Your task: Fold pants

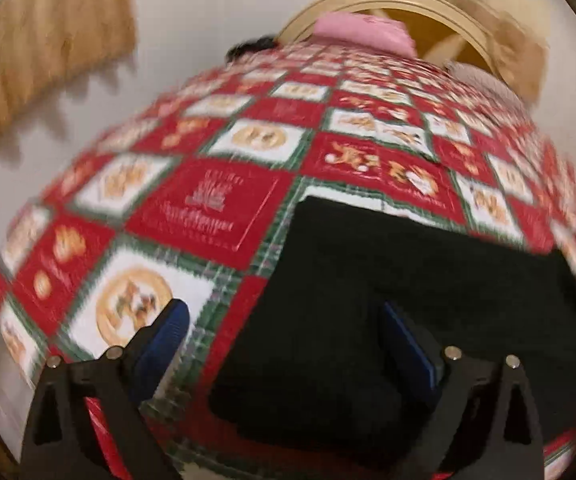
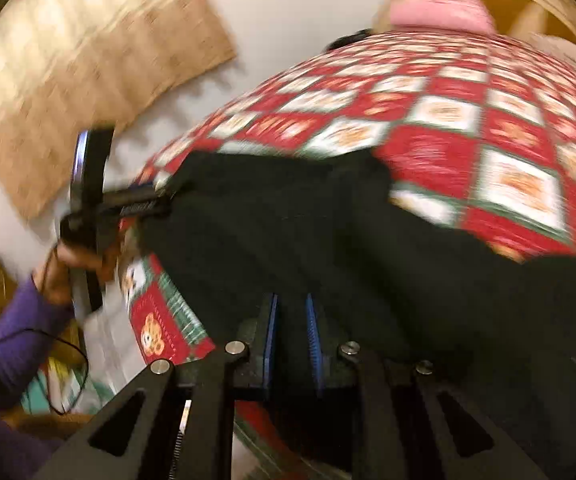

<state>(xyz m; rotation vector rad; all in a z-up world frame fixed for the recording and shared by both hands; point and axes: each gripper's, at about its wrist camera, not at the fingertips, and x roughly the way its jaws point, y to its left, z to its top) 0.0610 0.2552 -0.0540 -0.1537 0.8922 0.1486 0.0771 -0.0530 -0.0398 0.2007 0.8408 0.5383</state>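
Observation:
The black pants [image 1: 408,280] lie folded on a table under a red, white and green Christmas cloth [image 1: 208,208]. My left gripper [image 1: 288,324] hangs above their left edge, jaws wide apart and holding nothing; one blue pad [image 1: 176,320] is over the cloth, the other over the pants. In the right wrist view the pants [image 2: 328,232] fill the middle. My right gripper [image 2: 292,324] sits low over them with only a narrow gap between its blue pads. Dark fabric shows in that gap, but blur hides whether it is pinched.
A pink item [image 1: 360,32] and a pale fuzzy one [image 1: 484,80] sit at the table's far edge, in front of a round wooden chair back [image 1: 408,0]. A tan woven mat [image 1: 48,48] lies on the white floor. A hand in a purple sleeve [image 2: 16,344] holds the left gripper.

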